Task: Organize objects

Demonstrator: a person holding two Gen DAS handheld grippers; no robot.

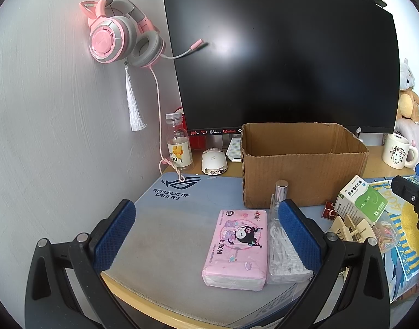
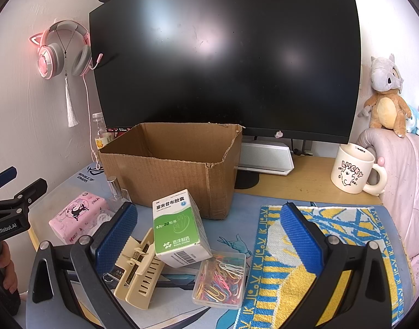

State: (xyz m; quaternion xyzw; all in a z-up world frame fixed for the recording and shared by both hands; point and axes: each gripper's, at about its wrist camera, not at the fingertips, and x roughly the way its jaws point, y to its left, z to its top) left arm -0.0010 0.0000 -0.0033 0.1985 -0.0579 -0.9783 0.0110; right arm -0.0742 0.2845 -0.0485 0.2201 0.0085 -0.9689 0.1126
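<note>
A dark monitor (image 2: 223, 54) fills the white-walled desk corner, behind an open brown box (image 2: 176, 164) on a blue mat (image 1: 176, 192) printed "REPUBLIC OF GAMERS". Right of it sits a "LUCKY" mug (image 2: 352, 170). A pink "KUROMI" tissue pack (image 1: 237, 249) lies between the wide-open, empty left gripper (image 1: 206, 235). The right gripper (image 2: 209, 235), likewise spread and empty, frames a green-white medicine carton (image 2: 179, 224).
</note>
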